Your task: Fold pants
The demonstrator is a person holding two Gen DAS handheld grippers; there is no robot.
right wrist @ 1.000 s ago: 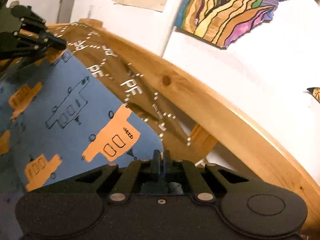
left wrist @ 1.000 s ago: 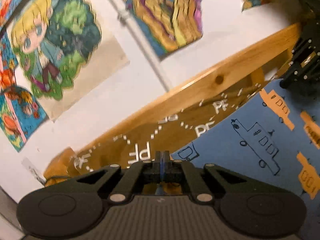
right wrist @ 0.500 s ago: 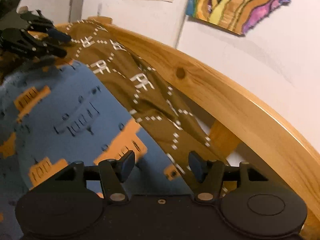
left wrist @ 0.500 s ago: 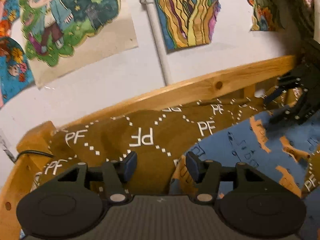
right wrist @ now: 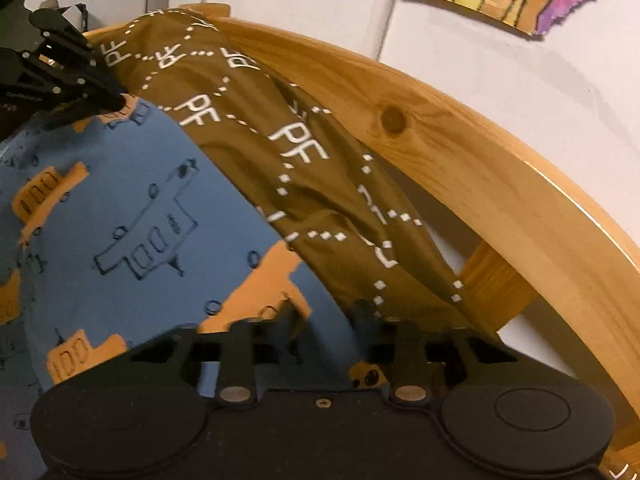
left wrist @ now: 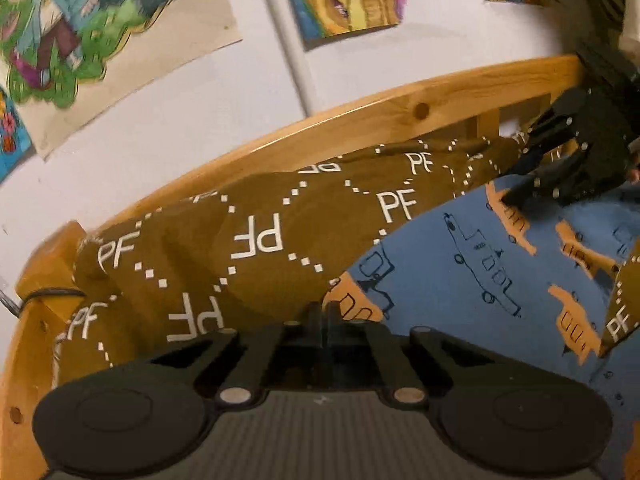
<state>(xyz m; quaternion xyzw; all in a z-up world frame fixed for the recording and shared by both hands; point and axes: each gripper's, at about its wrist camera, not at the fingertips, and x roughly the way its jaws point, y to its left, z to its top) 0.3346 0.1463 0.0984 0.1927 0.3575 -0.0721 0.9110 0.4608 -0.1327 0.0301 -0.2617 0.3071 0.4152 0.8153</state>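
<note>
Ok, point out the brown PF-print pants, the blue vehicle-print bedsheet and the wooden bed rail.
brown PF-print pants (left wrist: 256,236): left wrist view, on the white PF lettering.
blue vehicle-print bedsheet (left wrist: 440,264): left wrist view, bare blue patch.
wooden bed rail (right wrist: 460,152): right wrist view, curved top board.

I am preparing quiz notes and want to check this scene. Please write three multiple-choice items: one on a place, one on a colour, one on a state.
1. The brown patterned cloth pants lie:
A) along the curved wooden bed rail
B) on the floor
C) pinned to the wall

2. The "PF" letters on them are:
A) red
B) white
C) black

3. The right hand-held gripper is:
A) shut
B) open
C) out of view

Key:
1. A, the cloth runs beside the rail.
2. B, the print is white.
3. B, its fingers stand apart.
</note>
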